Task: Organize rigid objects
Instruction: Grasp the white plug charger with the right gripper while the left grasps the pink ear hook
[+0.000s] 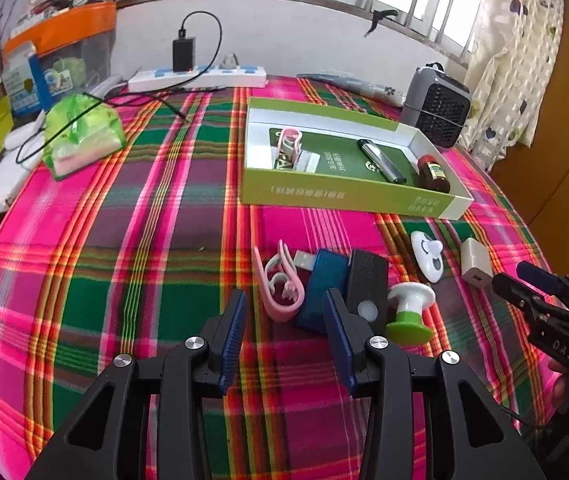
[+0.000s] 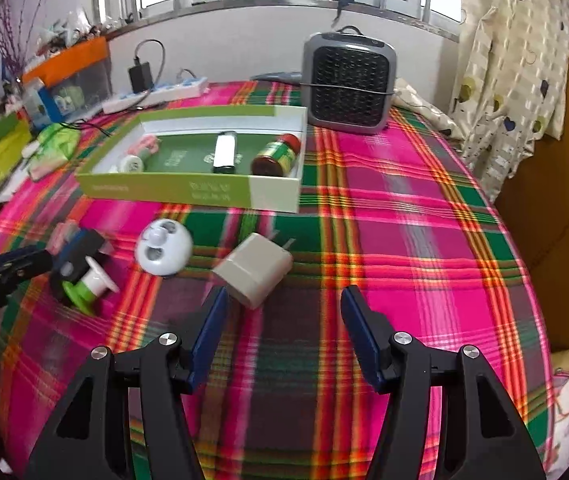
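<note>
Bright plaid cloth [image 1: 156,240] in pink, green and orange covers the whole table, with a barred window behind it and a dotted curtain [image 2: 512,60] off to one side. Straight ahead of both grippers sits a shallow green tray box [image 1: 348,196], and already inside it lie a pink clip [image 1: 289,142], a silver tube [image 1: 382,160] and a small brown bottle [image 1: 433,172]. Beyond the box stands a grey heater [image 2: 348,84]; a white power strip [image 1: 200,76] runs along the wall.

The left gripper [image 1: 284,318] hangs with its jaws apart and nothing between them — bare cloth shows in the gap. Just ahead of its fingertips is a loose cluster: a second pink clip [image 1: 276,284], a blue USB device [image 1: 322,284], a black block [image 1: 366,280] touching it, and a white-and-green spool [image 1: 410,312] beside that.

The right gripper [image 2: 284,312] also stands wide and empty. A white charger plug [image 2: 254,272] lies just in front of its left finger, not between the pads, and a round white gadget [image 2: 164,250] rests further to that side. That view is slightly smeared, so fine detail on the objects cannot be made out.
</note>
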`<control>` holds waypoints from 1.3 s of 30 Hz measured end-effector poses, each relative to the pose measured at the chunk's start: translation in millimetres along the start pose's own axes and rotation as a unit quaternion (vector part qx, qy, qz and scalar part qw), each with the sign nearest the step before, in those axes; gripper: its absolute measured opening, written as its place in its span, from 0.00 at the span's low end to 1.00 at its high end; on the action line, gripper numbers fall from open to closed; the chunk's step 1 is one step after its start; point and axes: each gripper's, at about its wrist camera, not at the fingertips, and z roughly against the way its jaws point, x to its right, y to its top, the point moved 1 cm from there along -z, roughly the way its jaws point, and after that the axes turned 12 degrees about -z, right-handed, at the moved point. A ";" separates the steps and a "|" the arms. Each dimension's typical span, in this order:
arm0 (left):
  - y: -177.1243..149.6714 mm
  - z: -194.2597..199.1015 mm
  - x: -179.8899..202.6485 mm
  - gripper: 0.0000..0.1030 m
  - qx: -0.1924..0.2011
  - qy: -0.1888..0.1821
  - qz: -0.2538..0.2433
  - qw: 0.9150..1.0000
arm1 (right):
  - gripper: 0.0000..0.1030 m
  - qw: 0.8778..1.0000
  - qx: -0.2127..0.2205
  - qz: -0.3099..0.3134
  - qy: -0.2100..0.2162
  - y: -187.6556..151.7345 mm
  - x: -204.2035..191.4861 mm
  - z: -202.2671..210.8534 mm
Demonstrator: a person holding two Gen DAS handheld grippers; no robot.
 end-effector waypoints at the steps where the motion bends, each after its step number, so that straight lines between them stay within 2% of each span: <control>1: 1.0 -1.8 -0.2 0.38 -0.001 0.004 0.000 1.000 | 0.58 1.000 -0.001 0.003 0.000 0.2 -2.8 -1.7; 12: 3.2 -6.5 -14.1 0.39 -0.012 0.034 -0.007 0.999 | 0.58 1.000 -0.004 -0.003 0.004 4.3 -5.4 -8.4; 21: 12.1 -16.6 -11.5 0.39 -0.019 0.032 -0.026 0.999 | 0.58 0.999 -0.016 -0.042 0.018 7.6 -0.8 -13.5; 31: 15.5 -29.0 -16.0 0.39 -0.028 0.044 -0.020 0.998 | 0.58 0.996 -0.033 -0.084 0.021 14.6 0.3 -31.4; 39: 17.3 -31.5 -17.0 0.39 -0.027 0.048 -0.019 0.998 | 0.58 0.995 -0.037 -0.096 0.005 18.9 1.4 -38.8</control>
